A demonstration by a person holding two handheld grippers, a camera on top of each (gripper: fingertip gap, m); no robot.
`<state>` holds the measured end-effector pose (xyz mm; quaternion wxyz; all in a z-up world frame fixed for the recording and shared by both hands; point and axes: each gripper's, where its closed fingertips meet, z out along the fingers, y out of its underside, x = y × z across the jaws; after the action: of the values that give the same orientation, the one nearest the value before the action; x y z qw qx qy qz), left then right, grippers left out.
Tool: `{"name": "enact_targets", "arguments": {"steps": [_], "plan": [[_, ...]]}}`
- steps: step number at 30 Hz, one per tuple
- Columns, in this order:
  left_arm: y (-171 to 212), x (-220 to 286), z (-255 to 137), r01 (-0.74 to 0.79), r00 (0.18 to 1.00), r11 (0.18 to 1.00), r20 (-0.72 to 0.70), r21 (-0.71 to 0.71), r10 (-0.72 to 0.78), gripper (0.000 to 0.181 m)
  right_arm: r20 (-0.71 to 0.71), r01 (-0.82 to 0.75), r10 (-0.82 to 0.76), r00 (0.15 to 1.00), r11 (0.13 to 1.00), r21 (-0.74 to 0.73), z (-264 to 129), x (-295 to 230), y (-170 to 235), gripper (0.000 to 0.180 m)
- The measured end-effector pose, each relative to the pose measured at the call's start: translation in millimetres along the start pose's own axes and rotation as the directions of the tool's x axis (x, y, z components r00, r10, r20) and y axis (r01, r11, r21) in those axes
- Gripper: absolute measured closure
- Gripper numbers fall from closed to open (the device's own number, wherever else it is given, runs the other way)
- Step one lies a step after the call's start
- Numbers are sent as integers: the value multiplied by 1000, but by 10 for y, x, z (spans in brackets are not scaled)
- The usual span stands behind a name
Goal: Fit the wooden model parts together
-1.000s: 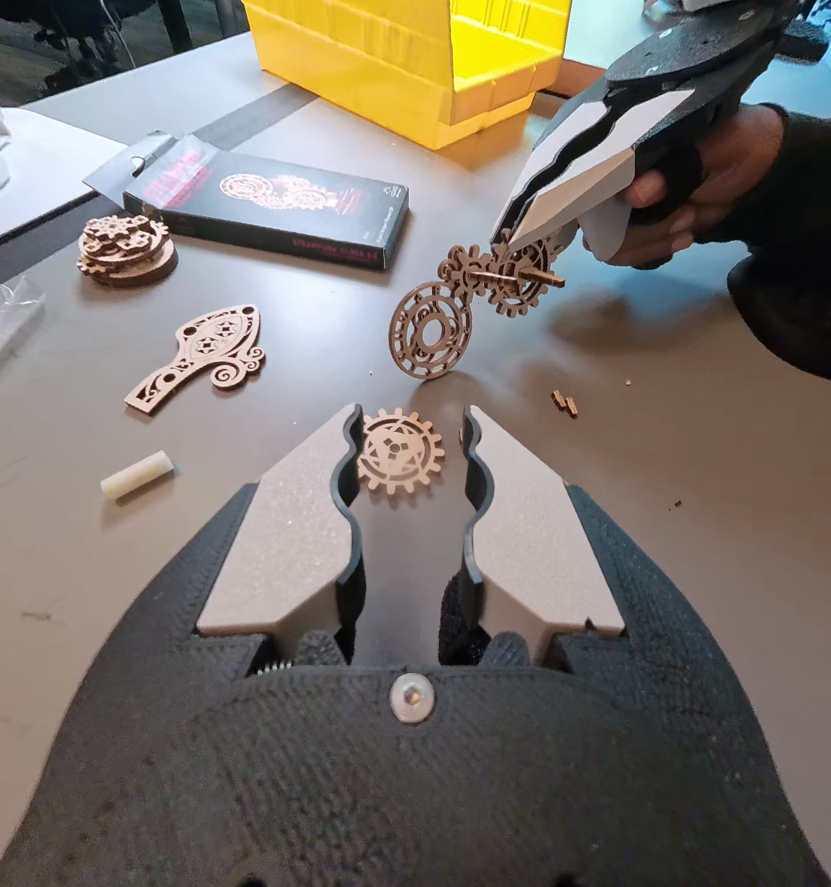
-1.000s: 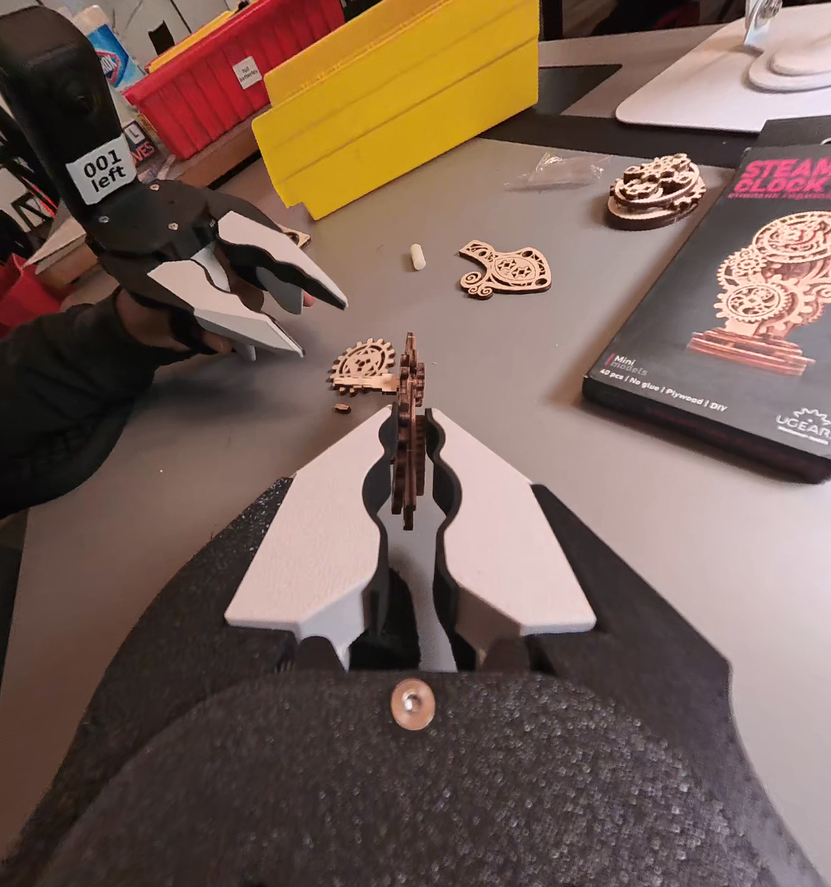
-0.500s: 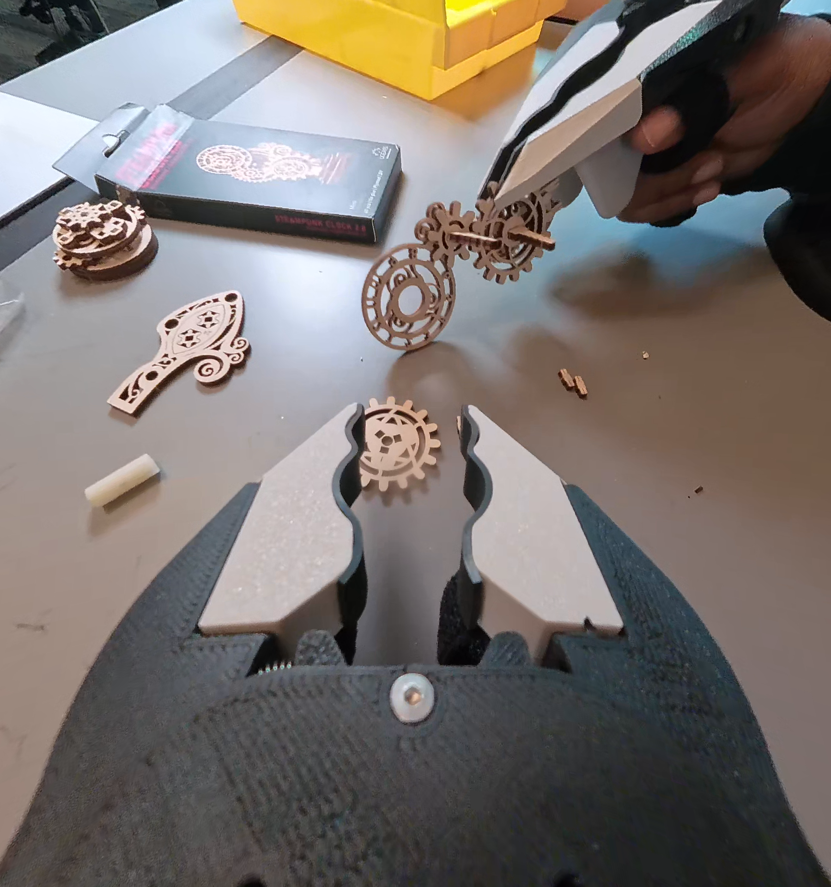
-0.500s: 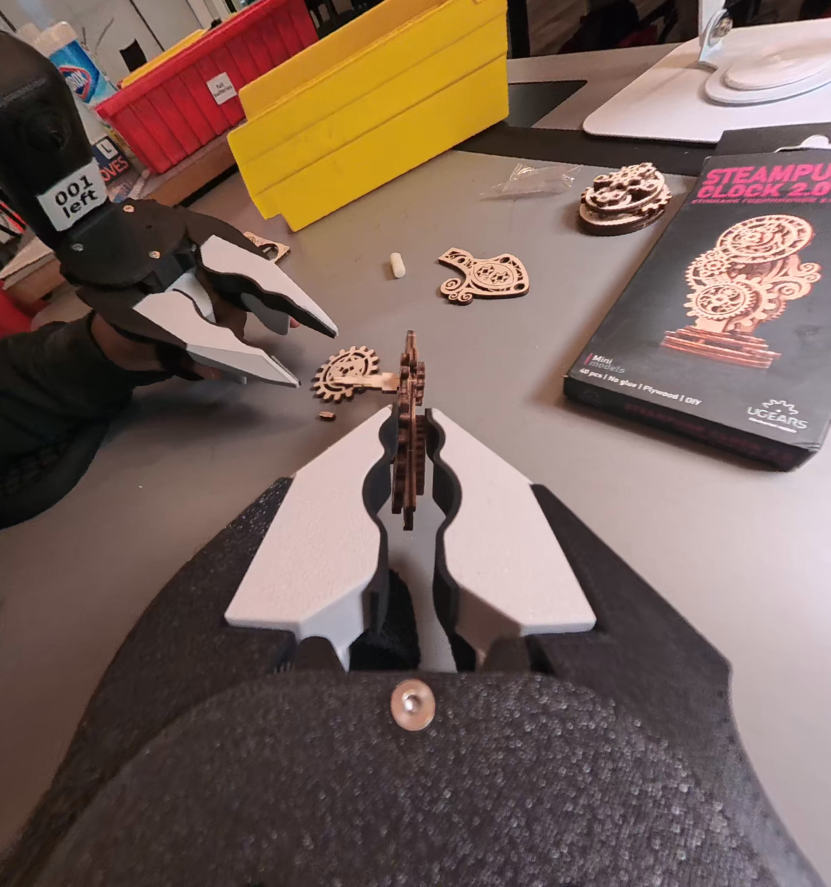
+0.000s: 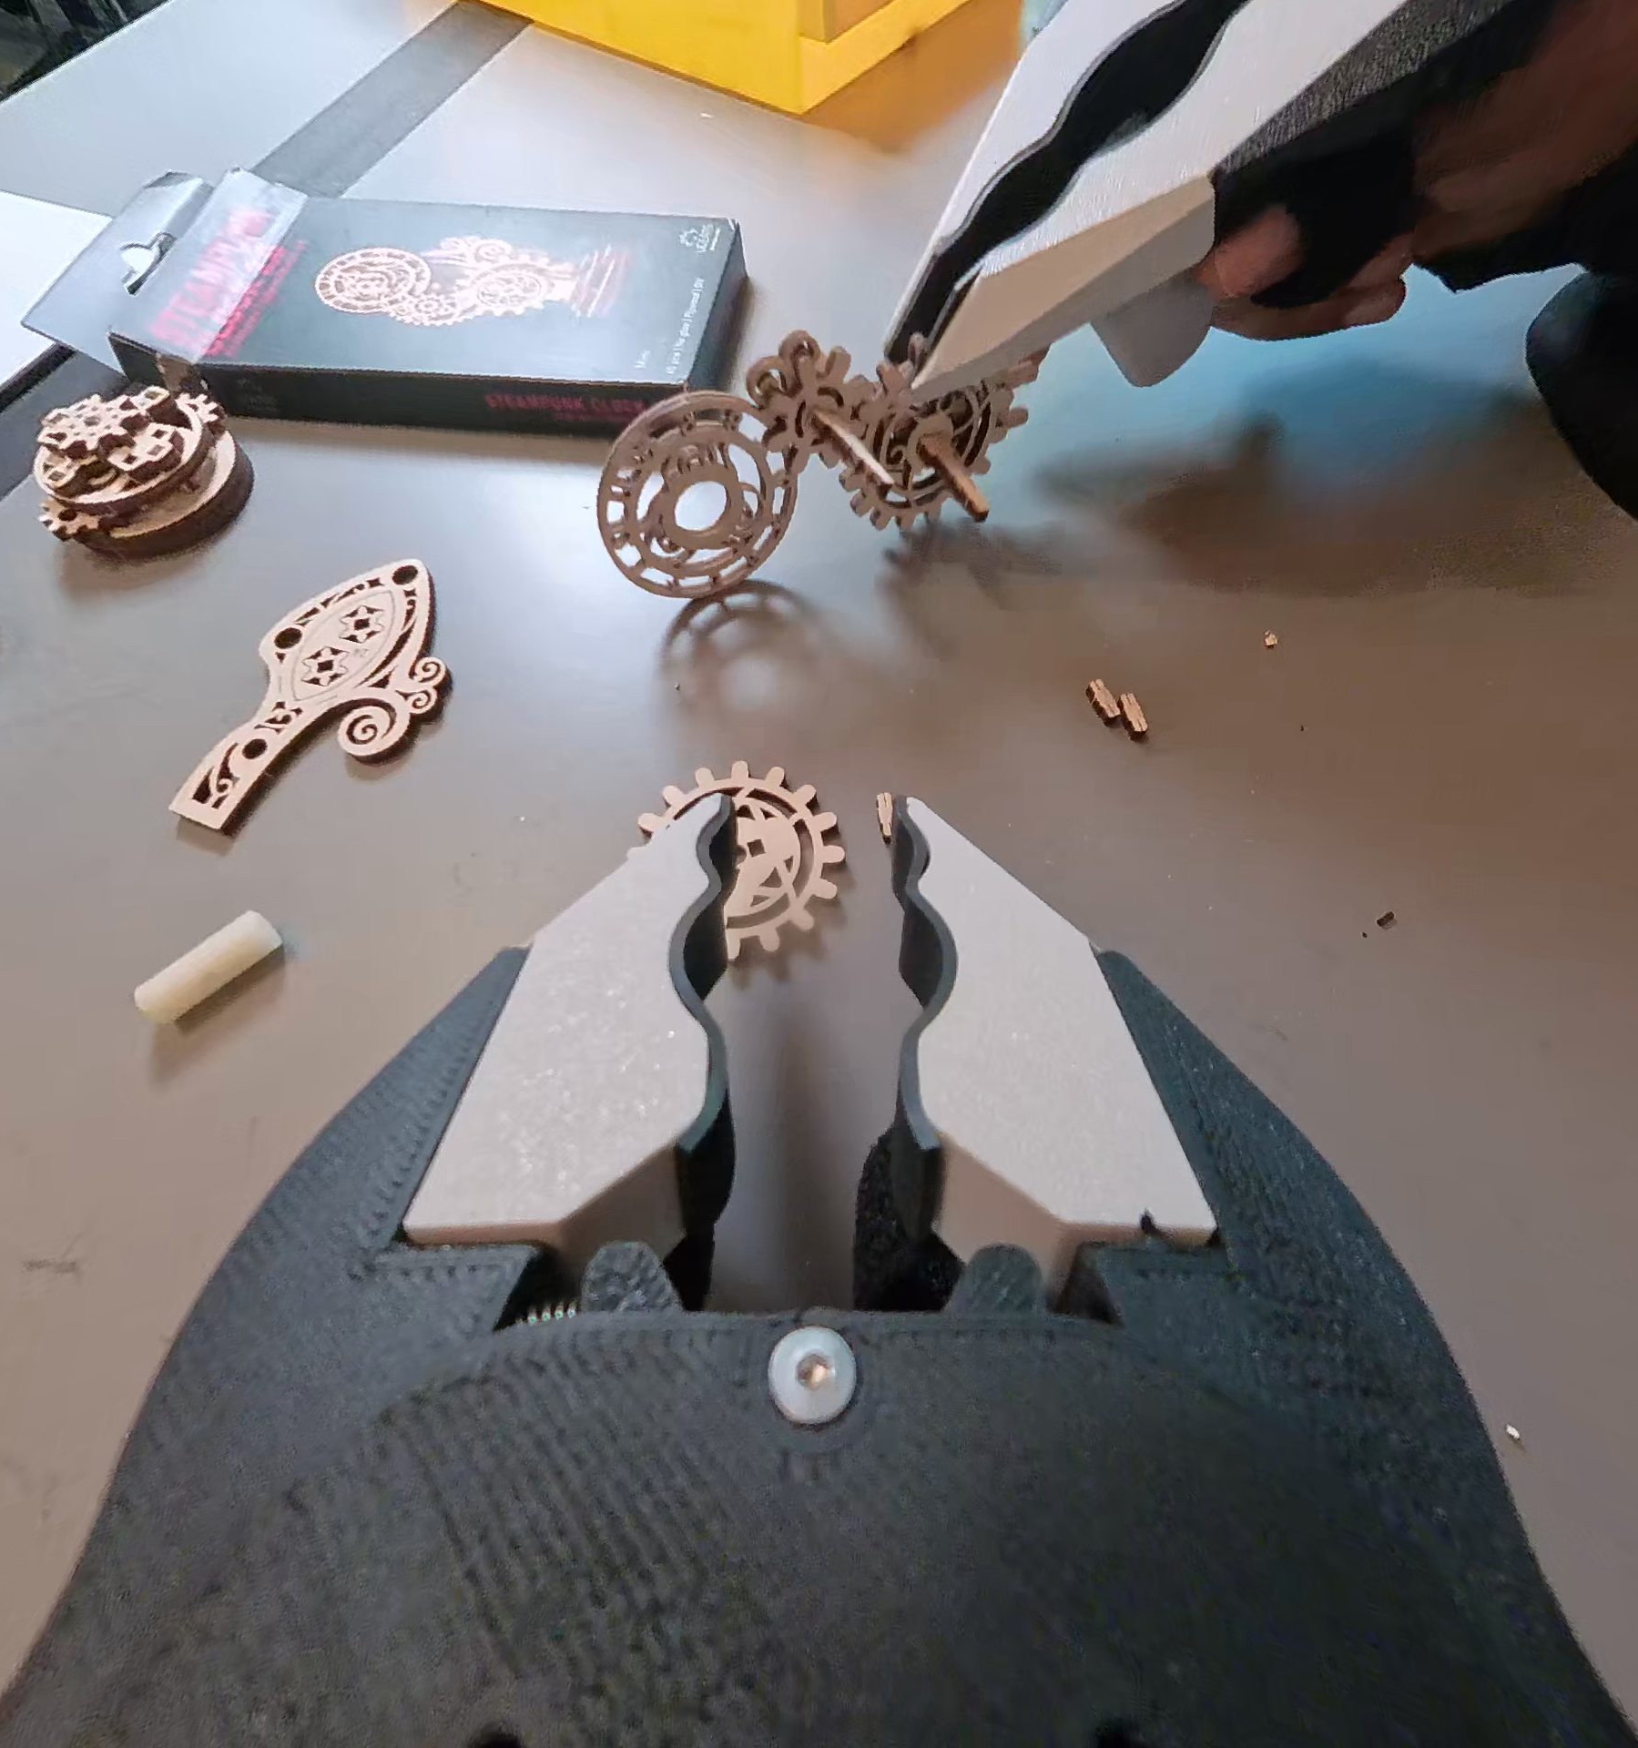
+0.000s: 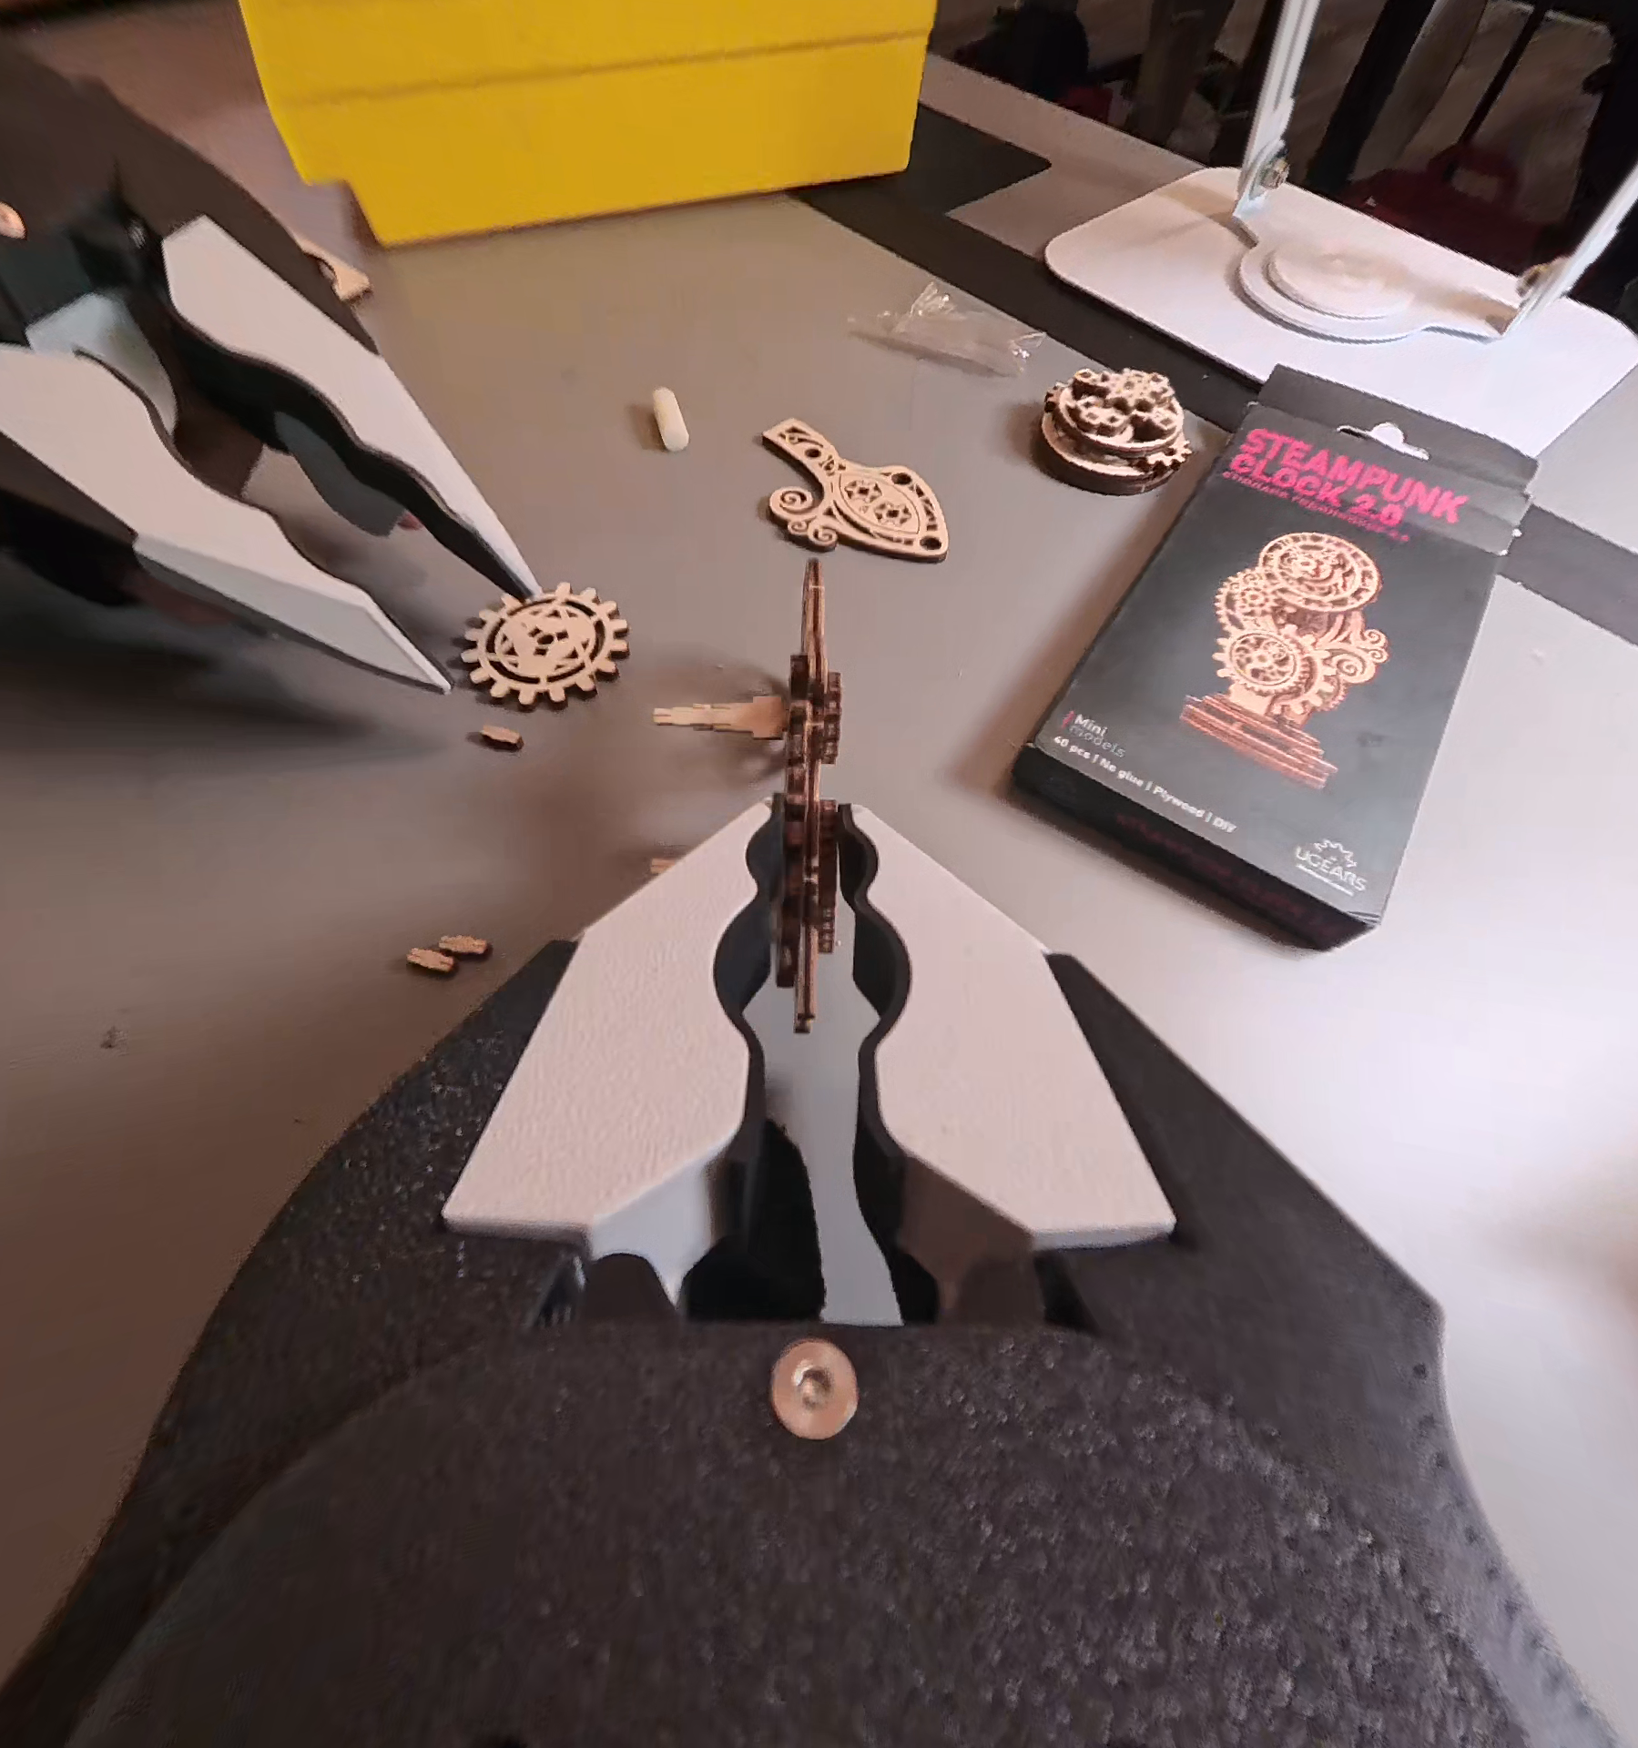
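A flat wooden gear (image 5: 758, 865) lies on the grey counter (image 5: 1269, 946), and every other place is given from it. The left gripper (image 5: 805, 823) is spread wide and empty, its fingertips set down on either side of the gear, one tip at its rim. Just beyond the gear, the gear assembly (image 5: 796, 463) is held off the counter by the right gripper (image 6: 810, 823), whose fingers are closed on one of its toothed wheels; a thin axle peg (image 6: 715, 714) projects from it toward the gear.

The gear is judged to be thin, light plywood, stiff in its plane but brittle at the teeth and fretwork. Lying flat, it offers little edge, so a grip across the rim on opposite teeth is advised, with gentle pressure. A loose wooden chip (image 6: 501, 738) lies just beside the gear; a carved paddle-shaped part (image 5: 313, 690) lies well to its left.
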<state>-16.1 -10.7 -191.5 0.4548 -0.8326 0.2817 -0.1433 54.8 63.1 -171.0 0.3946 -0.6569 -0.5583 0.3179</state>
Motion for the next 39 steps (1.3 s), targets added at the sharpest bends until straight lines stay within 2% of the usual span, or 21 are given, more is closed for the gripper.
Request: {"name": "enact_targets", "arguments": {"steps": [1,8,20,26,32,39], "plan": [[0,0,0,1,1000,1000,0,0,-1,150,-6,19,-19,1000,1000,-9,7,-12,9,171],[3,-2,1,-5,1000,1000,6,-2,5,150,-3,-1,1,1000,1000,-12,-23,-9,18,171],[-35,-4,-39,26,1000,999,4,33,-27,147,-13,-2,2,1000,1000,-10,-19,1,19,158],[-34,-22,-42,46,999,998,1,35,-46,147,-53,-37,35,998,999,-34,-24,107,75,165],[-26,-18,-34,44,999,999,0,29,-44,148,-31,-67,66,997,997,-31,-26,113,90,165],[-27,-21,-35,56,998,998,-7,30,-56,148,7,-81,81,997,996,-46,-14,64,113,154]]}}
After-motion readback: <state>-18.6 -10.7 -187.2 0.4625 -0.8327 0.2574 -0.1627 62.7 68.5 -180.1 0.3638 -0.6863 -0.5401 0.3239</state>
